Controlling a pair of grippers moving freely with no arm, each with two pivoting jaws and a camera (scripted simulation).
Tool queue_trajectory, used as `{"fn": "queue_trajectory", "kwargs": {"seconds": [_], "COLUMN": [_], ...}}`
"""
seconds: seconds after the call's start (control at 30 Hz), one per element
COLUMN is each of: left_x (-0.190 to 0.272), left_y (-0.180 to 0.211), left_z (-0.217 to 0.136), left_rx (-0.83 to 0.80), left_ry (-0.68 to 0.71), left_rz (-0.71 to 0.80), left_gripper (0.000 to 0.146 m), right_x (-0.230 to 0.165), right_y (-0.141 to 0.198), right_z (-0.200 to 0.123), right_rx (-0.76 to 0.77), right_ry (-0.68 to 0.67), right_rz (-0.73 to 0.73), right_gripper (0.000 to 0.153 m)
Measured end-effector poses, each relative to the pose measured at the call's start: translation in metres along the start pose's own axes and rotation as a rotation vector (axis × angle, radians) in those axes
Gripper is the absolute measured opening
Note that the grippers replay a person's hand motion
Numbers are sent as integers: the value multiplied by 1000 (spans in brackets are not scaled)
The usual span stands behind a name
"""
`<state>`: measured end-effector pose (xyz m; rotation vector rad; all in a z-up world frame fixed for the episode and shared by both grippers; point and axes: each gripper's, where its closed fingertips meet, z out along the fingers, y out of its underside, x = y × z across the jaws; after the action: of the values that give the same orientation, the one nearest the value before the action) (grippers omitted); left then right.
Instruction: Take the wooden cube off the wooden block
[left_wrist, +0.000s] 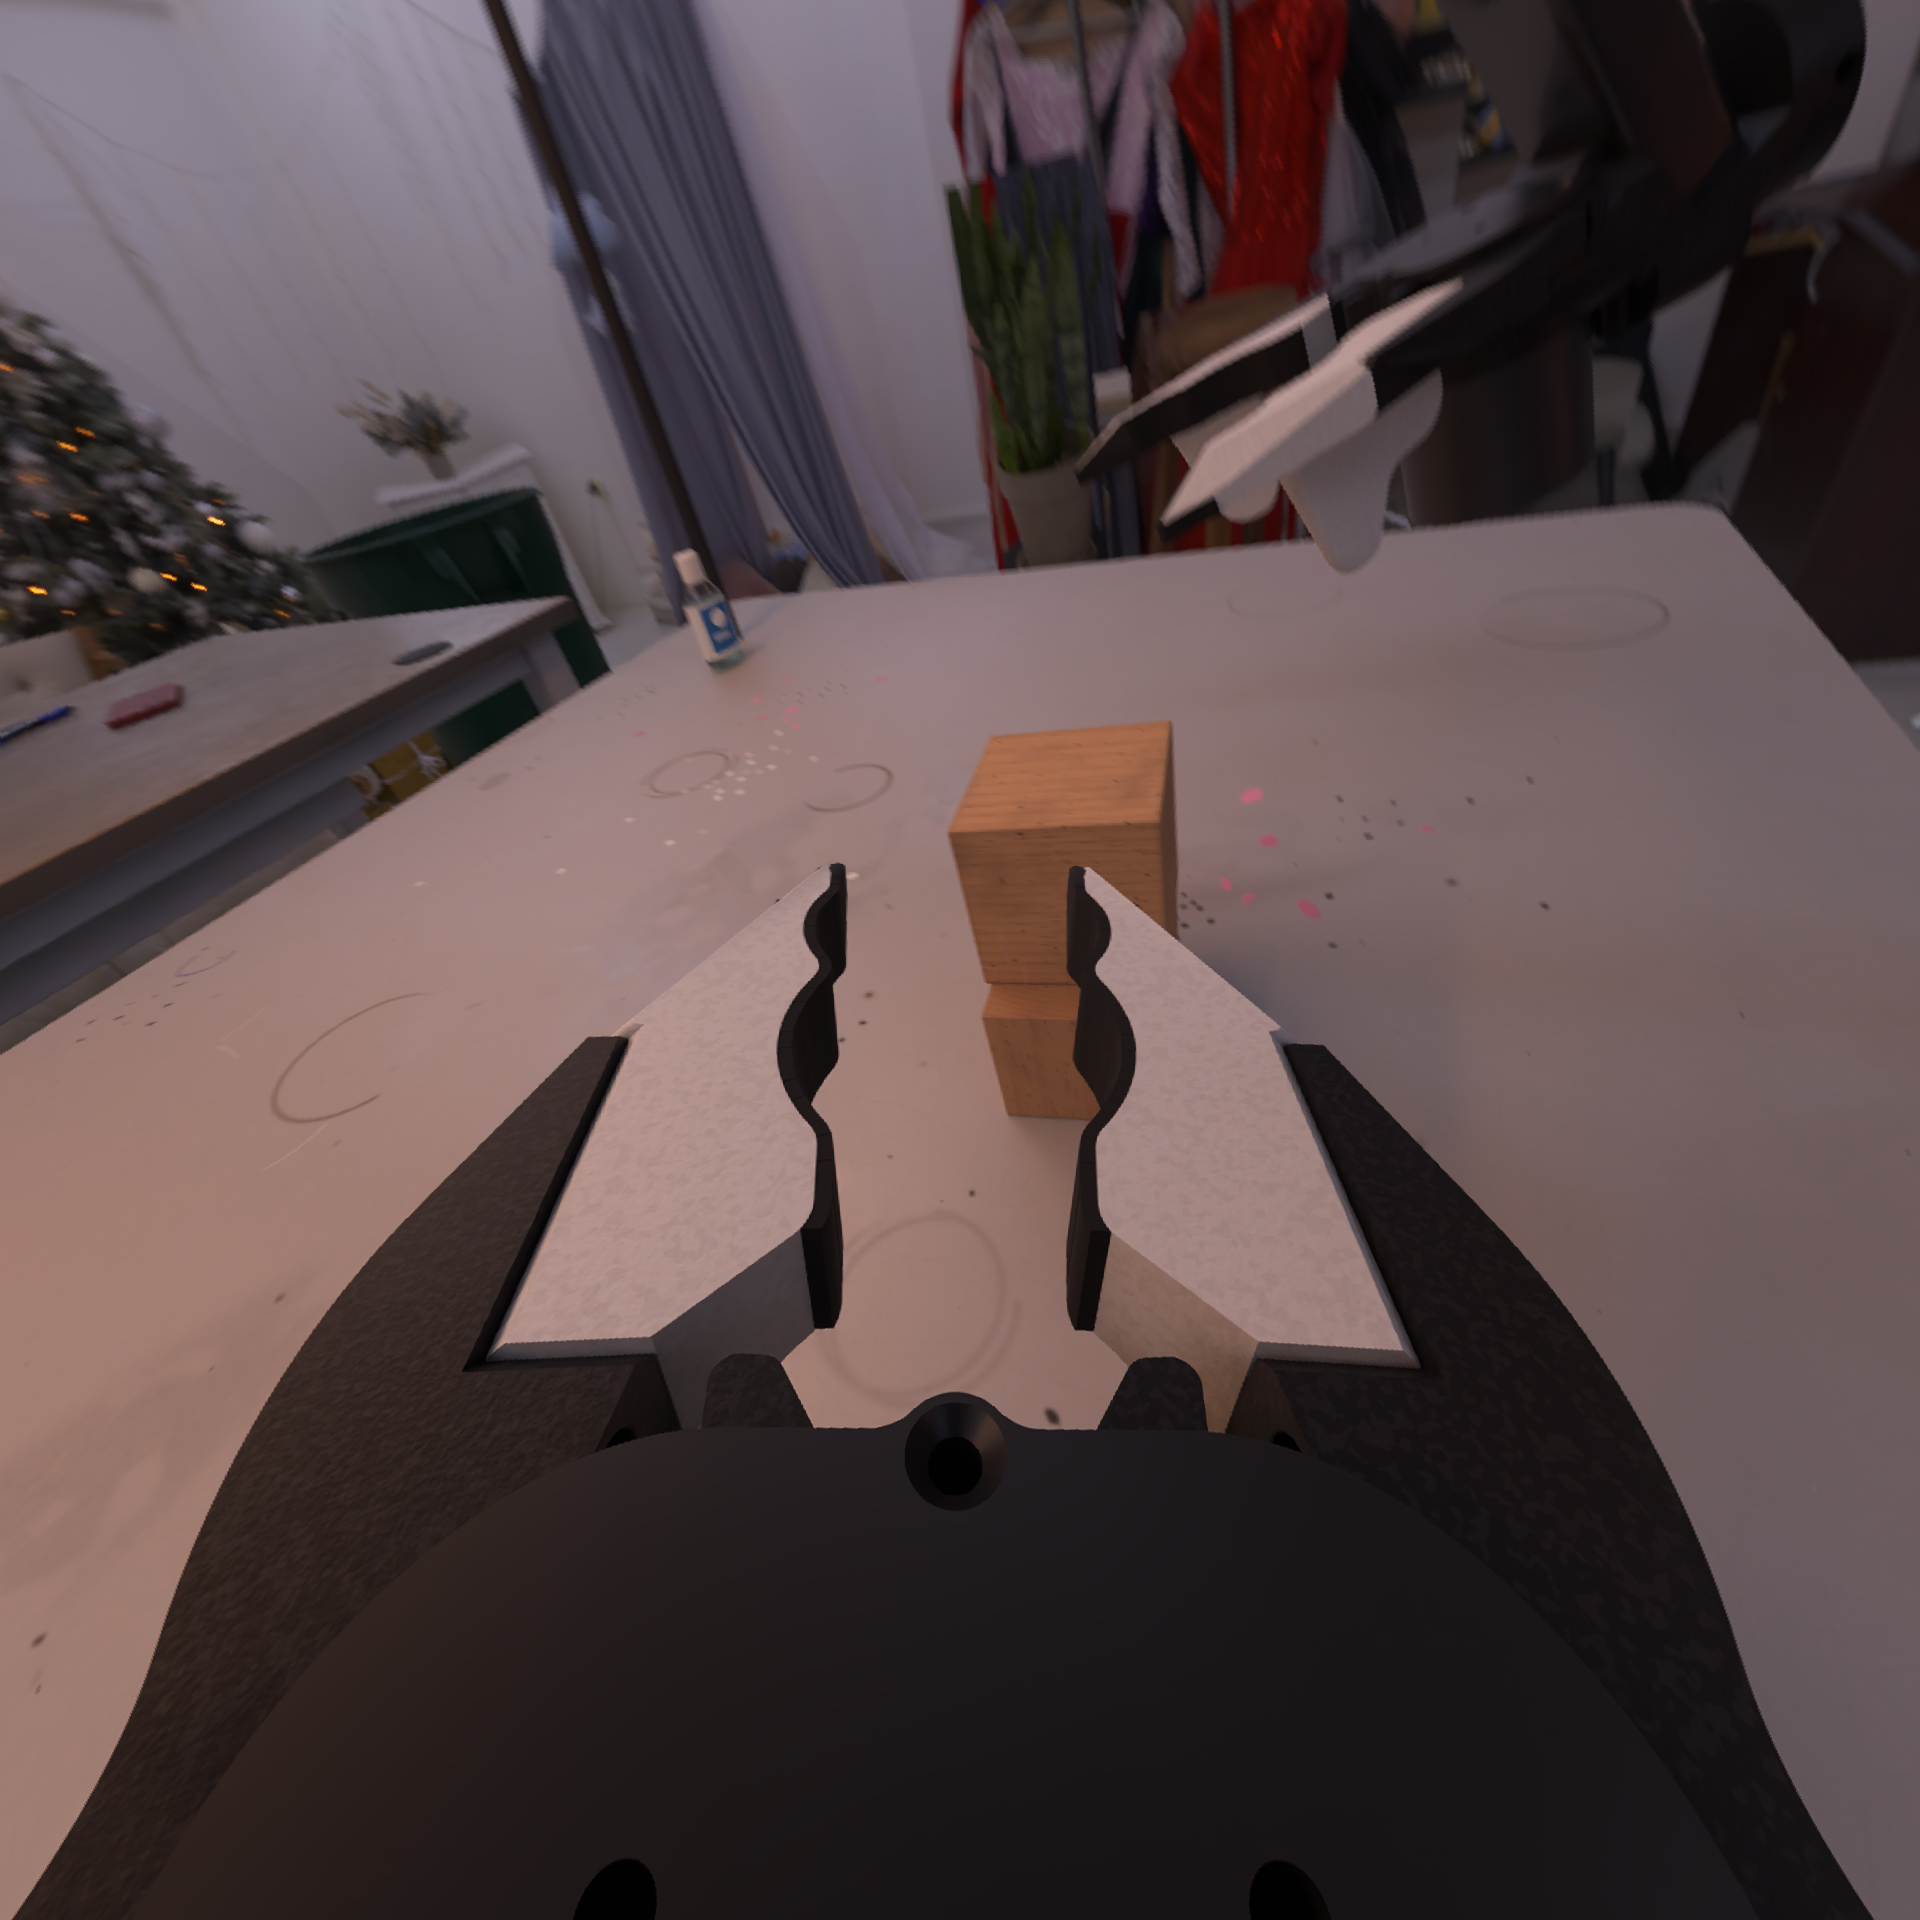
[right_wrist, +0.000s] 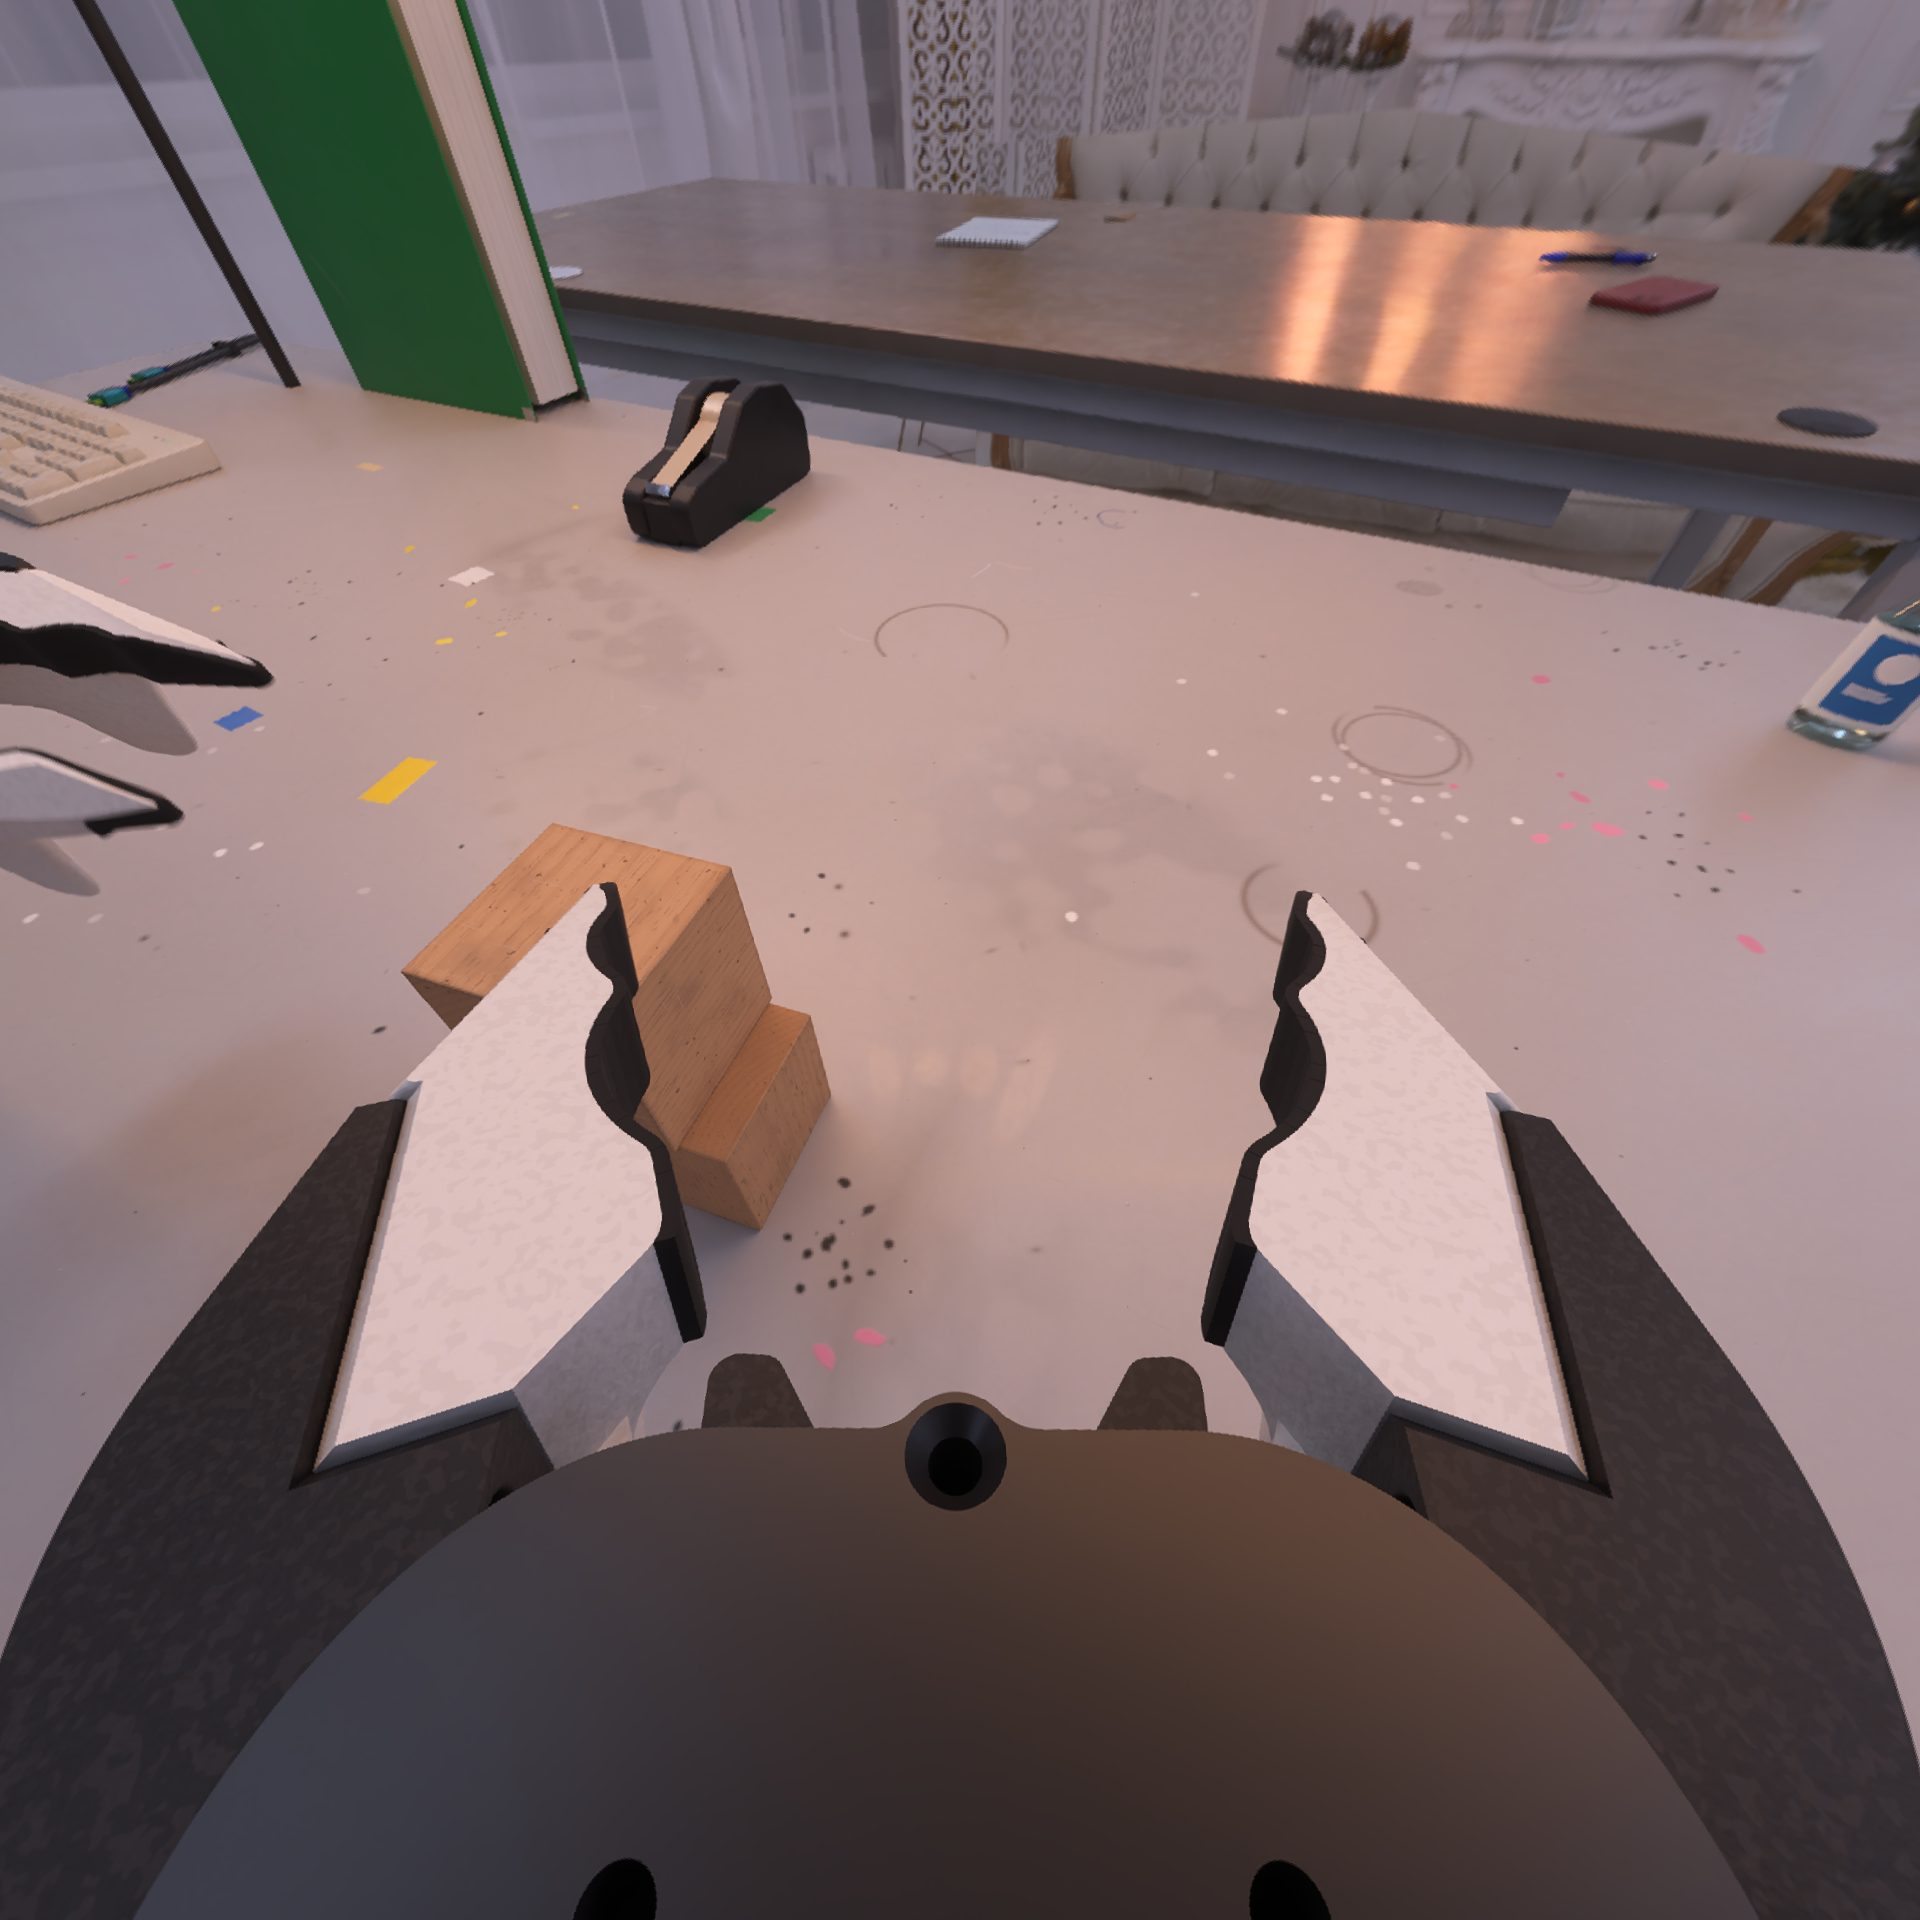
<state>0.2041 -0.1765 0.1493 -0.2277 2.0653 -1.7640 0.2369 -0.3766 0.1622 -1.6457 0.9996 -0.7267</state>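
1. I see the wooden cube (left_wrist: 1065, 831) sitting on top of the smaller wooden block (left_wrist: 1034, 1049), the pair standing on the pale table (left_wrist: 1507, 935); the cube overhangs the block on several sides.
2. In my right wrist view the same stack sits left of centre, the cube (right_wrist: 665, 935) above and the block (right_wrist: 764, 1117) sticking out at its near right.
3. My left gripper (left_wrist: 956, 883) is just short of the stack, its fingers (left_wrist: 707, 1122) a narrow gap apart and holding nothing; the right finger overlaps the stack's near right edge in the picture, but I cannot tell if it touches.
4. My right gripper (right_wrist: 951, 904) has its fingers (right_wrist: 1371, 1174) spread wide and empty; the stack lies mostly behind the left finger, not between the two.
5. From the left wrist view the right gripper (left_wrist: 1278, 436) hangs above the far right part of the table, well apart from the cube.
6. Farther out on the table: a black tape dispenser (right_wrist: 717, 462), a beige keyboard (right_wrist: 83, 457) at the far left, a green book (right_wrist: 384, 197) standing up, and a small clear bottle (left_wrist: 712, 613) with a blue label.
7. Beyond stands a second brown table (right_wrist: 1195, 301) carrying a notepad (right_wrist: 995, 233), a blue pen (right_wrist: 1595, 257) and a red case (right_wrist: 1652, 293).
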Motion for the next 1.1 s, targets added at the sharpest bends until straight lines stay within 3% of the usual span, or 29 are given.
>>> {"fn": "queue_trajectory", "kwargs": {"seconds": [0.13,0.27,0.47,0.57,0.73,0.8,0.97,1.1], "left_x": [22,42,48,38,28,29,37,42], "left_y": [5,2,11,13,31,43,57,54], "left_z": [22,40,61,68,82,89,104,110], "left_rx": [-106,-142,-239,-265,-318,-346,-364,-359], "left_ry": [118,195,272,246,242,241,255,282], "left_rz": [90,249,365,290,15,-42,-115,-116], "left_gripper": [54,50,52,71,116,125,117,86], "right_x": [-1,-2,-7,-10,-13,-15,-17,-16], "right_y": [-3,-3,-1,-1,-1,-1,-1,0], "right_z": [-8,-15,-20,-24,-27,-28,-30,-32], "right_rx": [27,42,53,71,97,106,116,123], "right_ry": [21,25,5,-5,-19,-23,-30,-26], "right_rz": [-14,-20,-38,-40,-35,-37,-39,-37], "right_gripper": [119,117,115,114,112,111,109,107]}}
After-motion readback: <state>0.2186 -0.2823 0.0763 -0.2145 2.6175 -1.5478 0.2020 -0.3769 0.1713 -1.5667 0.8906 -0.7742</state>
